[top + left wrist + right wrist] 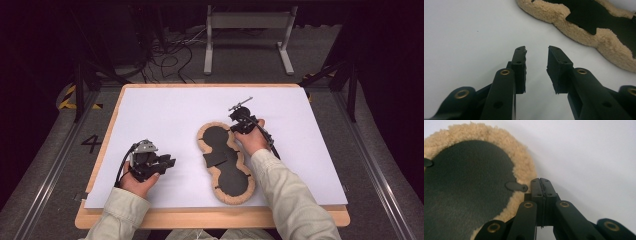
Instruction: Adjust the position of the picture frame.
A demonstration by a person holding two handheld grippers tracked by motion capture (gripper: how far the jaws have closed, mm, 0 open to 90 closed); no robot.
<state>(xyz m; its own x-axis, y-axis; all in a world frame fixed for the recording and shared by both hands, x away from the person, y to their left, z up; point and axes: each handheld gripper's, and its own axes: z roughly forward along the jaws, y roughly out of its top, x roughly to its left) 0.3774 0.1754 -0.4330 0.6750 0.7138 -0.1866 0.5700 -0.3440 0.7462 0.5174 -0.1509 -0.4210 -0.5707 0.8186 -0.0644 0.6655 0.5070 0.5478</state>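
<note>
The right gripper [543, 180], jaws pressed together on nothing, is held at the fleece pad's [524, 165] edge at frame centre; the left gripper's [537, 51] jaws are spread over the bench [461, 37].

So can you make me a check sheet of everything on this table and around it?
Surface: white sheet covering a wooden table, flat.
Job's things: one fleecy tan piece with black panels, shaped like a long peanut, lying flat on the sheet; a small black tab at its edge.
Clutter: nothing seen.
Grippers: left gripper open, nothing between its fingers, resting apart from the fleecy piece. Right gripper shut, its fingers empty, right beside the fleecy rim near the tab.
Cables: one black cable trails from each gripper; a tangle of cables on the floor beyond the table.
Surroundings: grey frame behind the table, yellow-black floor tape, dark room.
</note>
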